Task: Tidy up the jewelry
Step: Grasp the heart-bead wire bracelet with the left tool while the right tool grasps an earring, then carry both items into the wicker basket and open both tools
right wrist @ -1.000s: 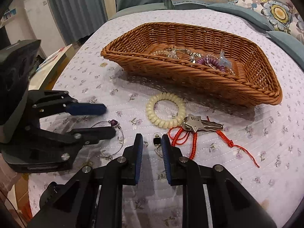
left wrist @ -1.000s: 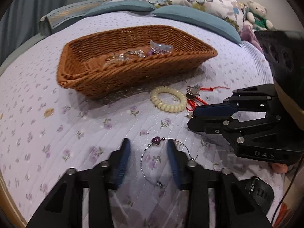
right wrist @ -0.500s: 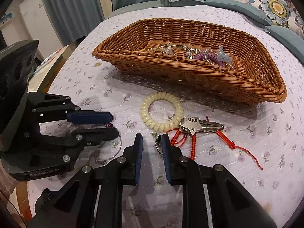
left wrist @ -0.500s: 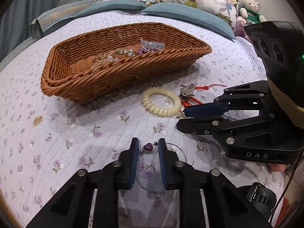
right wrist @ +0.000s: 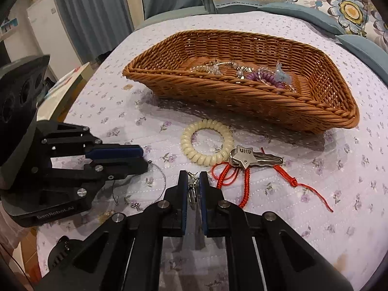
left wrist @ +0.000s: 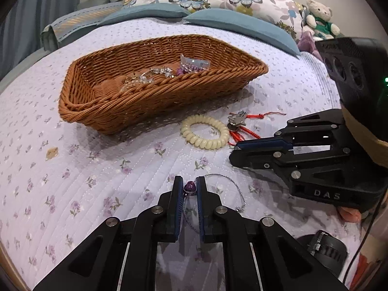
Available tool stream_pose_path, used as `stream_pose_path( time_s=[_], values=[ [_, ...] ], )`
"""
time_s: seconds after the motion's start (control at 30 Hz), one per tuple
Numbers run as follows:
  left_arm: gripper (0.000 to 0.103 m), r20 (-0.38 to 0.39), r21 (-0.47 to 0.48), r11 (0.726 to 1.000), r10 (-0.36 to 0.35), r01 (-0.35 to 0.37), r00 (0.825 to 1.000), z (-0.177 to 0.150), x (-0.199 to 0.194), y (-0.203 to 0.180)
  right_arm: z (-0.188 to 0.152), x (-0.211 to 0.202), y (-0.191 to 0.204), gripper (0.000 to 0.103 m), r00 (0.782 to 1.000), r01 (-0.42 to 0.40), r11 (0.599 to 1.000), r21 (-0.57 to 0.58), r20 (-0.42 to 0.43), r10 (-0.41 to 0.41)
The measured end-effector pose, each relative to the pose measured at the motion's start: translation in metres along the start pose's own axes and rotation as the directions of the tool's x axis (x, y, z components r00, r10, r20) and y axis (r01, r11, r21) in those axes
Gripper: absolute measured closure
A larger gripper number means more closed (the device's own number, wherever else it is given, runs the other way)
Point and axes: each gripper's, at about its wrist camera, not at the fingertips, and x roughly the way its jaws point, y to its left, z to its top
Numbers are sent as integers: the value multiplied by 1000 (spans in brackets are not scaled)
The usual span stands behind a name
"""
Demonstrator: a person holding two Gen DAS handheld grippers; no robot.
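Now that my left gripper (left wrist: pixel 189 188) has clamped the purple heart-shaped pendant (left wrist: pixel 189 187) and my right gripper (right wrist: pixel 193 184) pinches the small silver earring (right wrist: pixel 192 189), both go in the brown wicker basket (right wrist: pixel 242 99).

Silver bangle (left wrist: pixel 219 184) with purple heart charm (left wrist: pixel 189 187) — lies on the quilt, charm pinched between blue pads. Small silver earring (right wrist: pixel 192 189) upright between the other pads. Cream spiral bracelet (right wrist: pixel 207 145) flat on the quilt, just beside the wicker basket (right wrist: pixel 266 106) — inside it: silver chains, purple beads, a pale blue clip.
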Motion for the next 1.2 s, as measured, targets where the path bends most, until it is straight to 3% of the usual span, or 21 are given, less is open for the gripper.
stream_pose_path(
  time_s=[0.37,0.67,0.93,1.2],
  values=[
    [92,121,-65,995,-74,82,990,-5,-58,-2,-11,-65,-4,92,989,-114,988,100,107,103],
    [92,246,-49,991,-112,128,963,32,-103,3,25,-112,-11,92,971,-132,987,90,212,110],
    [92,313,-53,989,-116,139,943,86,-106,19,72,-103,-35,92,969,-106,989,105,232,79],
    [92,295,-133,984,-78,121,952,135,-62,55,116,-55,-76,92,983,-13,987,158,180,-16]
  ],
)
